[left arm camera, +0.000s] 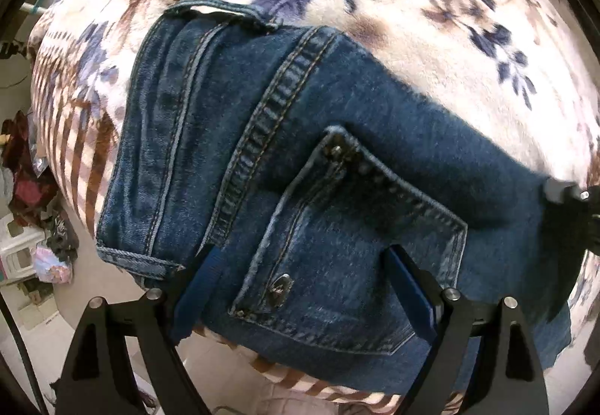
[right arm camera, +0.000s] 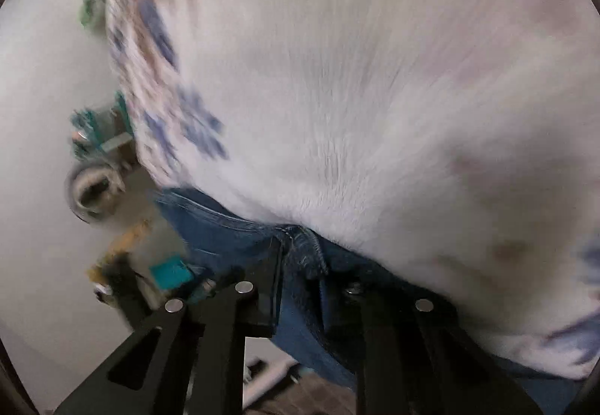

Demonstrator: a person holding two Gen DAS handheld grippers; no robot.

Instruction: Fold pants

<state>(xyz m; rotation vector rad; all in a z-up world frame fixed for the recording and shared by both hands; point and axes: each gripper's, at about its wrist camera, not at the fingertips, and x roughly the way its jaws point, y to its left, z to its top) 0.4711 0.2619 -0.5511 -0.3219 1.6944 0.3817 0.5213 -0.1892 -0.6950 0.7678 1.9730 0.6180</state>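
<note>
Between the spread fingers of the left gripper lies the back pocket of the jeans, its jaws wide and clamping nothing; beyond the tips the denim lies folded on a floral blanket, waistband seam running ahead and to the left; far to its right the right gripper's tip touches the denim edge; on the right wrist view, blurred, the right gripper has its jaws narrow, pinching a bunched fold of the jeans, with blanket beyond.
</note>
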